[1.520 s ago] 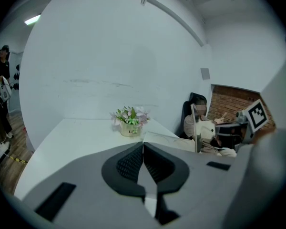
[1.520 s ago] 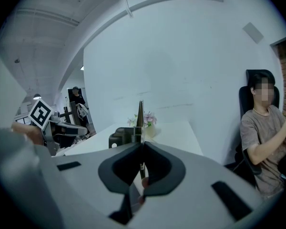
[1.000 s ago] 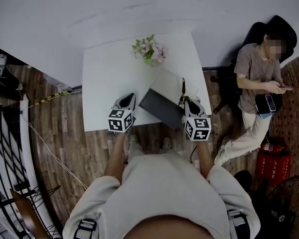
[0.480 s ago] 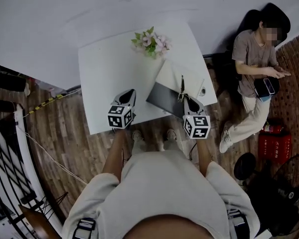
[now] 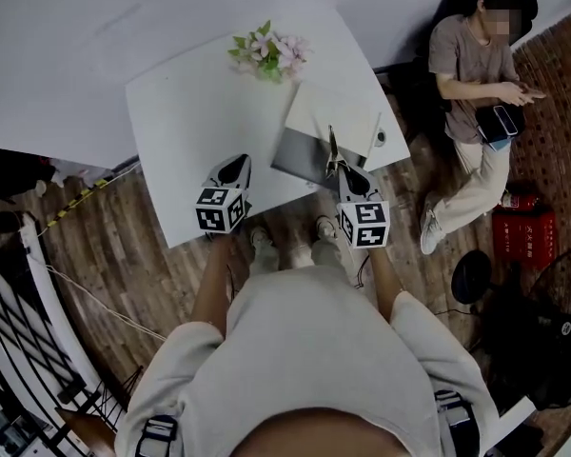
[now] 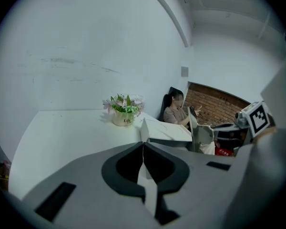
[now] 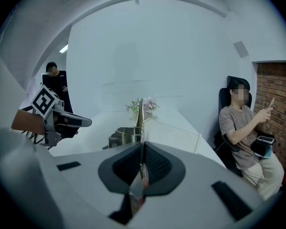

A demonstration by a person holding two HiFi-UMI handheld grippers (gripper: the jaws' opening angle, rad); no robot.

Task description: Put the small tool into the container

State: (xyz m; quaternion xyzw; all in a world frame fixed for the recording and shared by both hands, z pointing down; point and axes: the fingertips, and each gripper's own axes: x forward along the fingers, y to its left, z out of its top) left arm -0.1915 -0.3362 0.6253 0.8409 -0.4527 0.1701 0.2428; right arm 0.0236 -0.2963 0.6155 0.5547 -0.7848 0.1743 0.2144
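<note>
The right gripper (image 5: pixel 345 172) has its fingers closed on the lower end of the small tool (image 5: pixel 331 149), a slim metal piece that juts up and forward out of the grip. Only a short length of it appears to be clamped. The left gripper (image 5: pixel 234 168) has its fingers closed together with nothing between them, and hangs over the counter (image 5: pixel 190 122) to the left of the container (image 5: pixel 303 156), apart from it. The container lies open, its white lid (image 5: pixel 335 114) folded back on the far side of the grey tray, and the counter's near edge runs just beside it. In the head view the tool's tip lies over the container's near right part, close to the line where tray meets lid. Its height above the container cannot be read.

- **Slip in the grip:** with so little of the tool clamped, it is likely to pivot or slip if its tip strikes the container wall.
- **Overshoot:** a release too far across the container would drop the tool on the lid instead of in the tray, and it could slide off from there.
- **Unsteadied container:** nothing holds the container, so a push from the tool could shove it toward the counter edge beside it.
- **Bounce:** a drop from height could bounce the tool out of the tray.

The flowers (image 5: pixel 265 50) stand well beyond the container and pose no hazard.
</note>
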